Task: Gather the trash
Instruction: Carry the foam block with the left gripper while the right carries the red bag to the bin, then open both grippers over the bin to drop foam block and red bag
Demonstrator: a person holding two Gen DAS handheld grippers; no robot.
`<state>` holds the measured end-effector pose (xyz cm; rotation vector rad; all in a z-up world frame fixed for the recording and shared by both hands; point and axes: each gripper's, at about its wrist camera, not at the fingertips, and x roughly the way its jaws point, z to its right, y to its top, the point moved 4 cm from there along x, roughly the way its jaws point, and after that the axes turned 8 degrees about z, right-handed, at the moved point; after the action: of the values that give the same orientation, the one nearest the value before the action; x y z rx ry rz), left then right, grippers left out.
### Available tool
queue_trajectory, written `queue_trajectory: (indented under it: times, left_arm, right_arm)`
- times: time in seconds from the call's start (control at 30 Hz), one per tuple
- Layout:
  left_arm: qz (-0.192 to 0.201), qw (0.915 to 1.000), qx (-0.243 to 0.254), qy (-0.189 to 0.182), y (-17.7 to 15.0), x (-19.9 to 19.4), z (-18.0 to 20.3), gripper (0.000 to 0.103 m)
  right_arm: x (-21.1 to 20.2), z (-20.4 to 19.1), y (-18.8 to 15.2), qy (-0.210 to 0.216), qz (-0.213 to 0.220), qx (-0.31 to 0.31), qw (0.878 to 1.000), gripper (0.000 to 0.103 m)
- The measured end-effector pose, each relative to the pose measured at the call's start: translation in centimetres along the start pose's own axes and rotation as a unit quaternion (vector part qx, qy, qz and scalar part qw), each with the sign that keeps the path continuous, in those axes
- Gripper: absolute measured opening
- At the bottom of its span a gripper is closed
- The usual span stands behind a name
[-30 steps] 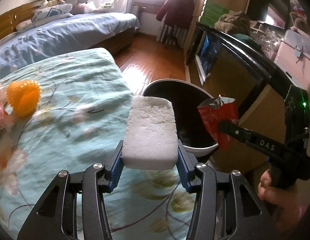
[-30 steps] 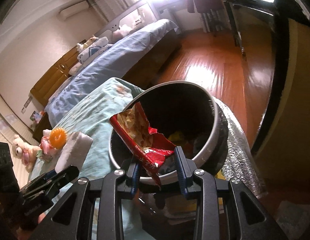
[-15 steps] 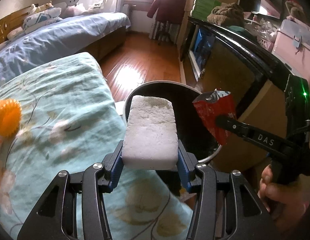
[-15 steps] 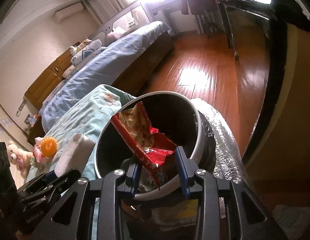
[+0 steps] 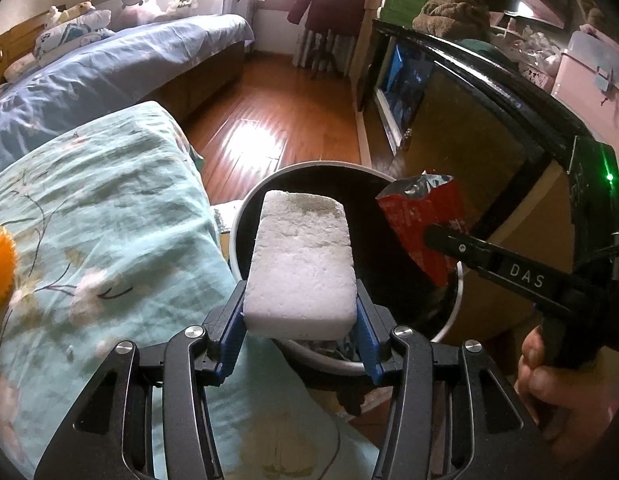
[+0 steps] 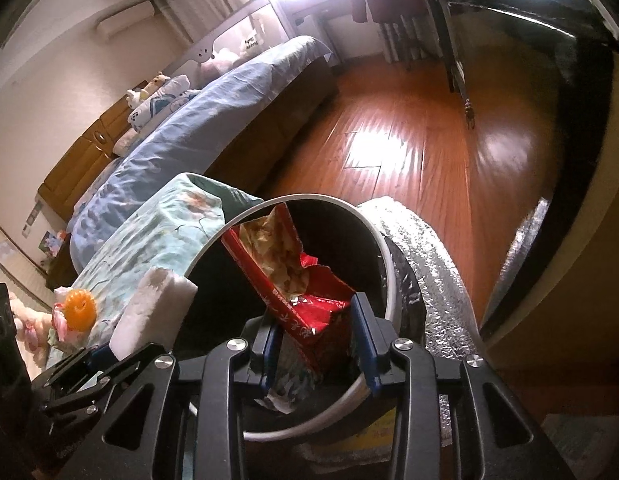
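Observation:
A white foam block (image 5: 303, 264) is clamped between the blue pads of my left gripper (image 5: 300, 312), which is shut on it. The block's far end hangs over the near rim of a round dark trash bin (image 5: 241, 216) beside the bed. A torn red snack bag (image 5: 425, 208) hangs over the bin's right side, with my right gripper (image 5: 435, 236) shut on it. In the right wrist view the bag (image 6: 309, 304) stands between the pads of the right gripper (image 6: 317, 332), above the bin (image 6: 389, 272). The foam block (image 6: 153, 308) shows at the left.
A bed with a teal floral cover (image 5: 109, 220) lies left of the bin, with an orange spiky ball (image 6: 79, 312) on it. A black-framed cabinet (image 5: 469, 80) stands close on the right. Silver foil sheeting (image 6: 429, 264) lies behind the bin. A hand (image 5: 549, 384) holds the right gripper.
Both grippers have moved across the bed's edge toward the bin, carrying the foam block and the red bag. The block's tip now overhangs the rim, and the bag is over the opening.

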<state>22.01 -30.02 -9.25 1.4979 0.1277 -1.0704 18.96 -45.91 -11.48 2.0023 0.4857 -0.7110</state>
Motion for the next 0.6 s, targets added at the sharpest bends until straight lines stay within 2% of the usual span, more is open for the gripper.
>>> queue_trajectory:
  times: [0.23,0.33,0.4,0.47,0.6]
  left_arm:
    - [-0.003,0.9999,-0.012,-0.004,0.2,0.6,-0.3,0.050]
    - [-0.006,0.9998,-0.018,-0.006,0.2,0.7,-0.4,0.052]
    - [-0.005,0.9998,-0.020,-0.006,0.2,0.6,-0.4,0.057]
    - [-0.001,0.9997,-0.022,-0.006,0.2,0.3,-0.6,0.061]
    - [0.004,0.9996,-0.029,-0.003,-0.4,-0.6,-1.2,0.062]
  right_arm:
    - [0.0,0.1,0.4,-0.006,0.002,0.002,1.000,0.039]
    - [0.0,0.1,0.4,-0.006,0.002,0.003,1.000,0.045]
    - [0.0,0.1,0.6,-0.004,0.002,0.005,1.000,0.055]
    - [-0.1,0.0,0.7,-0.004,0.002,0.004,1.000,0.056]
    - [-0.5,-0.1,0.6,0.000,0.002,0.007,1.000,0.057]
